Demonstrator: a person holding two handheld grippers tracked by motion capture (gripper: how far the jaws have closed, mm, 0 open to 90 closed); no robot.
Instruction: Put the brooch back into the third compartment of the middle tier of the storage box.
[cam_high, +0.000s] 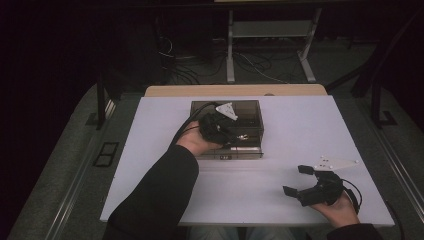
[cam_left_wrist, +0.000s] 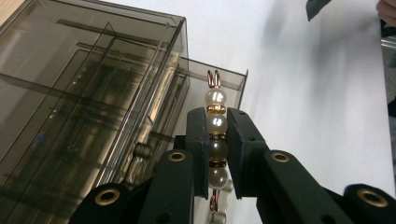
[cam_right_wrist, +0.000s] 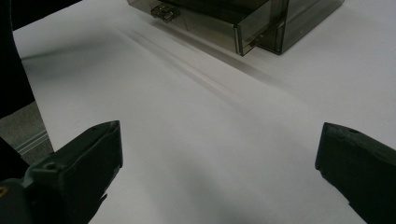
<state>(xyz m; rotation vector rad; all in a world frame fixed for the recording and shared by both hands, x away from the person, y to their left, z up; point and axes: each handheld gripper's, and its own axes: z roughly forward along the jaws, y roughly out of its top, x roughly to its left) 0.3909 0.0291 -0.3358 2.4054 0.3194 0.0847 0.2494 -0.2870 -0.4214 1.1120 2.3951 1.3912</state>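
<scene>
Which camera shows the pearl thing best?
The left gripper view: the pearl string sits close up, pinched between the left gripper jaws. The high view gives a tiny glint above the open drawer.

The high view is dim; the room around the white table (cam_high: 280, 145) falls off into near black, and the picture is soft and grainy. In the left gripper view the table glares pale beside the smoky plastic box (cam_left_wrist: 88, 107), whose walls carry faint reflections; the black jaws at the bottom are slightly out of focus. In the right gripper view soft streaked shadows run across the table below the box, and the near jaws blur.
</scene>
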